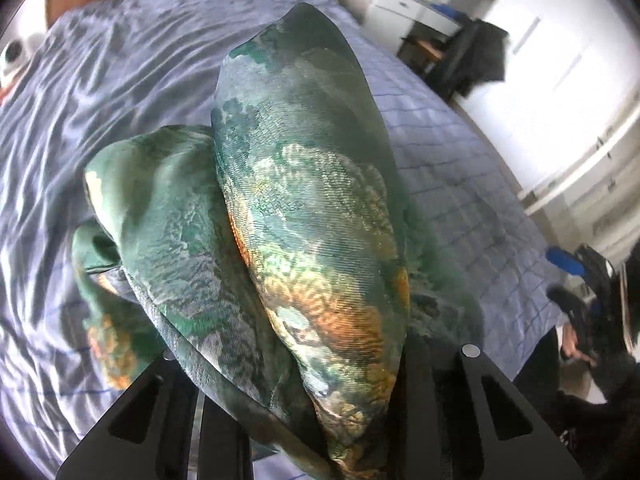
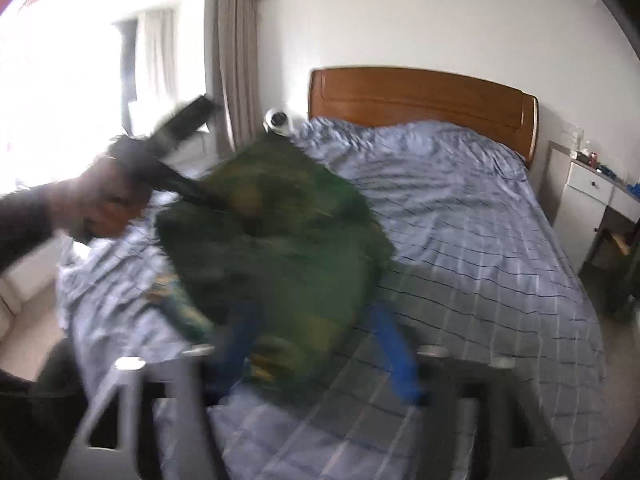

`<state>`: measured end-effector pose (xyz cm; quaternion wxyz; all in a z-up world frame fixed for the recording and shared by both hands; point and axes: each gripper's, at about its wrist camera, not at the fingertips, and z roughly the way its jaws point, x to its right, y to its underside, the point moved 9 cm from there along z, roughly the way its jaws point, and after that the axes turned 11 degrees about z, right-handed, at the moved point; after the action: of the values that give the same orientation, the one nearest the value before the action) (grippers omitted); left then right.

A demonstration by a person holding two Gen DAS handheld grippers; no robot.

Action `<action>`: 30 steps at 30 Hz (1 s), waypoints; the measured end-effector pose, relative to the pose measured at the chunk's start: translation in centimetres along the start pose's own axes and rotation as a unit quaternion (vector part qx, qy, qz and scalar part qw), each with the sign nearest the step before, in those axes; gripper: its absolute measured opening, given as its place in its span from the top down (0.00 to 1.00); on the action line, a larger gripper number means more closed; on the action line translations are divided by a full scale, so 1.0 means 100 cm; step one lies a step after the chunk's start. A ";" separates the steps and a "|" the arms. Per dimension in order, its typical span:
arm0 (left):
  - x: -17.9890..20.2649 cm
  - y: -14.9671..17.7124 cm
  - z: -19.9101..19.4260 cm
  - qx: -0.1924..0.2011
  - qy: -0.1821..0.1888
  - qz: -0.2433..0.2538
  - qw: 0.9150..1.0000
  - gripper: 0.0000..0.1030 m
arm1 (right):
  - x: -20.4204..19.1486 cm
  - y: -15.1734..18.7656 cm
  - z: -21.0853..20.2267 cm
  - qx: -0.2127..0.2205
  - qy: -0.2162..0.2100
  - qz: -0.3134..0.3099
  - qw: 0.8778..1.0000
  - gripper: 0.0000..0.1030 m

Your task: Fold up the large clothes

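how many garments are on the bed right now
1: a green patterned garment bunched on the blue bed, its near end clamped in the left hand-held gripper. Others could be hidden beneath it.

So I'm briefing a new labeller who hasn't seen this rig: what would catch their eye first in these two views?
First, the green patterned garment, bunched up and filling the left wrist view, gathered between the left gripper fingers. In the right wrist view it is a blurred green heap on the blue checked bed, with the right gripper fingers apart at its near edge. Behind stands a wooden headboard.
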<state>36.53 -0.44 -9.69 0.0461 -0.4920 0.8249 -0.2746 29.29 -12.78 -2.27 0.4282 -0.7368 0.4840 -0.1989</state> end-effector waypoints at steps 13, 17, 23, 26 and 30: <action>-0.089 0.065 0.030 0.021 0.043 -0.126 0.991 0.52 | -0.063 0.059 0.184 -0.232 -0.095 0.036 0.967 0.64; -0.087 0.066 0.024 0.041 0.064 -0.140 0.987 0.42 | -0.068 0.066 0.198 -0.237 -0.070 0.039 0.968 0.64; -0.081 0.070 -0.013 0.049 0.023 -0.111 0.992 0.33 | -0.067 0.063 0.187 -0.233 -0.074 0.044 0.969 0.64; -0.088 0.079 -0.012 0.042 0.006 -0.121 0.992 0.35 | -0.068 0.061 0.186 -0.230 -0.068 0.041 0.970 0.64; -0.110 0.088 -0.002 0.028 -0.032 -0.128 0.991 0.42 | -0.077 0.044 0.169 -0.219 -0.070 0.042 0.972 0.64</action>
<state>35.18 12.03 -16.01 0.0505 -0.6008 0.7450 -0.2854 35.40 0.73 -14.30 0.2975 -0.8037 0.5151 -0.0175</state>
